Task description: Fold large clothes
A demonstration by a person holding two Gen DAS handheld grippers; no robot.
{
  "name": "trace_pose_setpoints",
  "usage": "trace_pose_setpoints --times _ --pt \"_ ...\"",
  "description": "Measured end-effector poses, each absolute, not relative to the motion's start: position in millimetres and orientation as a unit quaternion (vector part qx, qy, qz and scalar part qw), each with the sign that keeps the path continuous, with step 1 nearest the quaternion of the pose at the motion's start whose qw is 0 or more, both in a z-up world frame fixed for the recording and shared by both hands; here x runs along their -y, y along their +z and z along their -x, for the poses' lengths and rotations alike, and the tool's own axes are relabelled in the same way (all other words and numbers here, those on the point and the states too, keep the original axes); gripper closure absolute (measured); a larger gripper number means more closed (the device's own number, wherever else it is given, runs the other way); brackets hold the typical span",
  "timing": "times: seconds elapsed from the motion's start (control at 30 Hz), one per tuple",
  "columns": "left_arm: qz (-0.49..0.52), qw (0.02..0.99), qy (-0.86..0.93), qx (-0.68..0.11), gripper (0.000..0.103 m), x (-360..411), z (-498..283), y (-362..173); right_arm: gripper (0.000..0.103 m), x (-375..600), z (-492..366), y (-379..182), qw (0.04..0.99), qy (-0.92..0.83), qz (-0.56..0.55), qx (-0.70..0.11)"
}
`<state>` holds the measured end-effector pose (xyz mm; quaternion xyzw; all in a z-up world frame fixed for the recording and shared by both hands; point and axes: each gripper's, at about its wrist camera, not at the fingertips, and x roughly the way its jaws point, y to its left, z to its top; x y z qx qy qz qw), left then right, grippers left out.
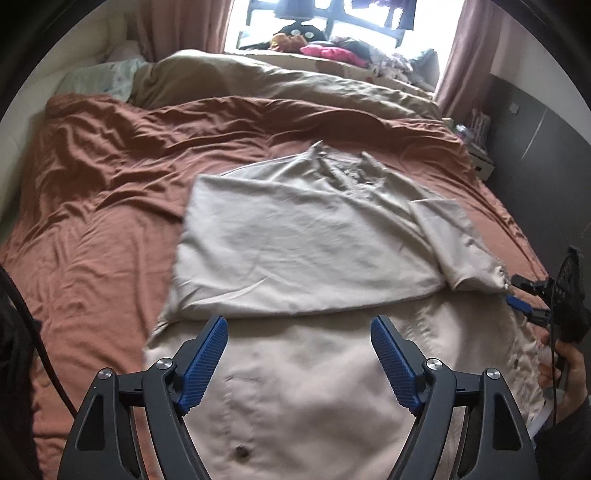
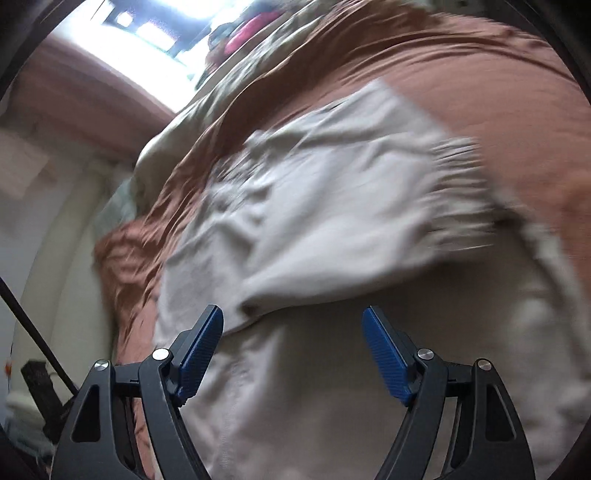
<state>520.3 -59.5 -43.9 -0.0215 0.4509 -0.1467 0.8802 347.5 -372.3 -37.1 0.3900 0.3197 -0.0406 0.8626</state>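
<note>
The left gripper (image 1: 299, 354) hangs over the near part of the bed, tilted down toward a pale beige garment (image 1: 314, 236), its blue pads (image 1: 205, 363) spread wide with nothing between them. The right gripper (image 1: 517, 291) appears at the right edge of the left wrist view, held in a person's hand (image 1: 565, 373); its fingers stand apart just beside the garment's folded sleeve end (image 1: 476, 269), gripping nothing. Its own view is blurred but shows the pads (image 2: 388, 354) wide apart above the cloth. The garment lies on a rust-brown sheet (image 1: 103, 192), its far half folded back over the near half, a dark button (image 1: 242, 452) showing near the left gripper. Farther off lie an olive duvet (image 1: 280, 85), a pillow (image 1: 99, 77) and a window (image 1: 347, 18) with clothes piled on its sill.
</note>
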Motion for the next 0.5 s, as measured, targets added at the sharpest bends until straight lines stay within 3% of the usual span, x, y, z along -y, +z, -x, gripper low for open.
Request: trace_pose_setpoints --times 0.2,0.3,0.4,0.47,0.5 --pt "0.01 0.88 -0.155 -0.448 0.022 88.3 -539.3 -62.7 0.027 435.0 -329.0 -47.6 0.844 -0.099 -0.41 -0.332" --pt "0.017 0.882 -0.15 -0.447 0.022 86.7 -545.9 -72.2 0.034 451.6 -339.7 -48.8 0.836 -0.112 -0.42 -0.335" --pt "0.019 0.882 -0.136 -0.451 0.022 80.9 -553.3 -87.6 0.056 463.2 -357.7 -49.4 0.832 -0.131 -0.425 -0.333" --pt "0.027 0.878 -0.14 -0.457 0.022 76.1 -556.1 -93.4 0.079 462.5 -375.9 -52.0 0.827 -0.133 -0.433 -0.334" --pt "0.034 0.877 -0.144 -0.457 0.022 71.0 -557.1 -95.9 0.082 465.9 -381.4 -51.4 0.825 -0.133 -0.437 -0.333"
